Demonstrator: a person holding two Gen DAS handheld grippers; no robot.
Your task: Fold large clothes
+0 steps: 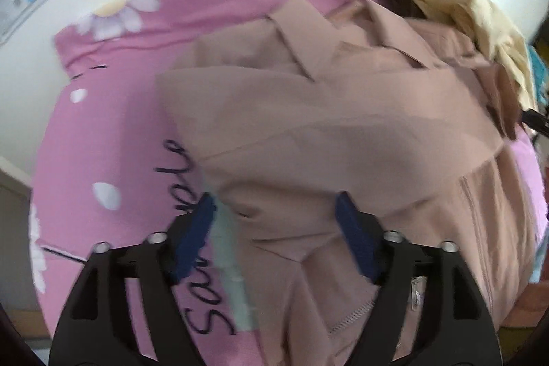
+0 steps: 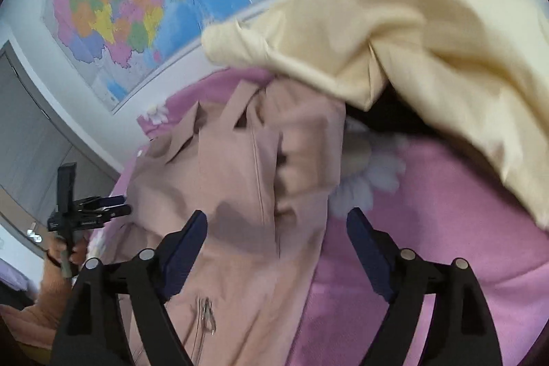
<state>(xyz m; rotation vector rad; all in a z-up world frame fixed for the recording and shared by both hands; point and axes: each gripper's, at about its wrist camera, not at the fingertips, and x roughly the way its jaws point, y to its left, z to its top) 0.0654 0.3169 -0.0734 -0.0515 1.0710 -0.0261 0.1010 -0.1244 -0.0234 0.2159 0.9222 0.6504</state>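
A dusty-pink jacket (image 1: 343,132) with a zip lies partly folded on a pink bedsheet (image 1: 113,132). My left gripper (image 1: 274,222) is open just above its lower part, with nothing between the blue pads (image 1: 195,239). In the right wrist view the same jacket (image 2: 236,194) lies below my right gripper (image 2: 278,239), which is open and empty over the jacket's right edge. The left gripper (image 2: 113,208) shows at the far left of that view, held in a hand.
A cream-yellow garment (image 2: 429,57) is heaped at the back right, also in the left wrist view (image 1: 480,19). A wall with maps (image 2: 137,6) stands behind the bed. The sheet (image 2: 429,228) has white flower prints and black lettering.
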